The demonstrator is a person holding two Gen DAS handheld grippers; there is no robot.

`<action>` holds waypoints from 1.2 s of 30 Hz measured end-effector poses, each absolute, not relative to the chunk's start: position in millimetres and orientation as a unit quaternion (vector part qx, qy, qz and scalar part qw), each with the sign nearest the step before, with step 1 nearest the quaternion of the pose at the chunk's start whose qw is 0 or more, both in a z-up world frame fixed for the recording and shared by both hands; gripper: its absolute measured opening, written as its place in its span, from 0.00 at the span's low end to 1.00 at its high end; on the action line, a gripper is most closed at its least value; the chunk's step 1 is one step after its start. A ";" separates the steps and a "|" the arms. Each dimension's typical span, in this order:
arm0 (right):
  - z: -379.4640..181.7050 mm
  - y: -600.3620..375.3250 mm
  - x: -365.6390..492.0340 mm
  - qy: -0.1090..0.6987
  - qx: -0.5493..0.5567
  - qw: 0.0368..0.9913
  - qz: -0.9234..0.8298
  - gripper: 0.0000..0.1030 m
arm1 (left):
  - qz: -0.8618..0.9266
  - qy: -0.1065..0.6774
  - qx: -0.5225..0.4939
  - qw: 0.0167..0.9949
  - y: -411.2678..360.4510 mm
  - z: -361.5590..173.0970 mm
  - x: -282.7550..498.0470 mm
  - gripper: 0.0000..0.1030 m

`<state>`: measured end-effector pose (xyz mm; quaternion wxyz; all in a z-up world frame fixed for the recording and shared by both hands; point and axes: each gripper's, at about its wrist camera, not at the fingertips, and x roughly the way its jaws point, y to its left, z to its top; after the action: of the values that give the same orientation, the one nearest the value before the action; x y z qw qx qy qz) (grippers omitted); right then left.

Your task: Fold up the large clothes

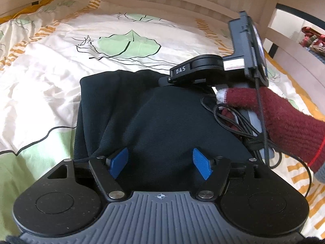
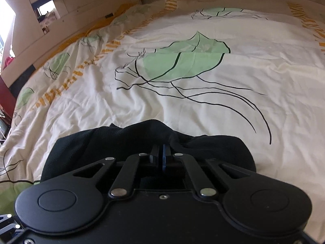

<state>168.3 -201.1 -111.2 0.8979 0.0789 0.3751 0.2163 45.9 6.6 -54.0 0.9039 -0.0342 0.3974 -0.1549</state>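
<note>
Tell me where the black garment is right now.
The black garment lies bunched on the leaf-print bedspread, under the open left gripper; the right gripper pinches its edge.

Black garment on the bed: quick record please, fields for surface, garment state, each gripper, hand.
surface: bedspread, cream with green leaf print
garment: black garment, bunched, partly folded on the bedspread
left gripper: left gripper open, blue pads apart above the fabric
right gripper: right gripper shut, fabric pinched between the pads
hand: right hand in a maroon glove, gripping the right gripper's handle
</note>
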 end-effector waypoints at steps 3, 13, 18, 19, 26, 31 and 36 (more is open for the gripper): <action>-106.0 -206.2 162.0 0.361 0.091 0.901 0.223 0.11 | -0.152 0.405 -0.039 0.901 6.3 -51.0 48.9 0.69; -64.2 -206.8 116.8 0.274 0.068 0.934 0.218 0.98 | -0.117 0.393 -0.026 0.912 4.9 -33.8 47.1 1.00; -43.5 -223.1 107.3 0.252 0.086 0.949 0.167 1.00 | -0.103 0.382 -0.021 0.918 7.7 -25.9 44.5 1.00; -39.9 -226.4 104.1 0.249 0.086 0.952 0.157 1.00 | -0.100 0.380 -0.020 0.919 8.6 -24.8 44.5 1.00; -28.5 -241.0 73.1 0.245 0.066 0.964 0.079 1.00 | -0.081 0.376 -0.021 0.923 17.7 -14.3 40.4 1.00; -25.6 -251.1 42.4 0.256 0.086 0.961 0.053 1.00 | -0.062 0.378 -0.001 0.924 21.1 -4.2 32.9 1.00; -26.5 -255.3 8.5 0.276 0.098 0.955 0.045 1.00 | -0.028 0.387 0.023 0.921 20.4 1.0 22.3 0.99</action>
<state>8.5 -255.3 -26.5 0.9552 0.0976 0.2757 0.0452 22.3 20.4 1.0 0.9212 0.0226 0.3873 -0.0284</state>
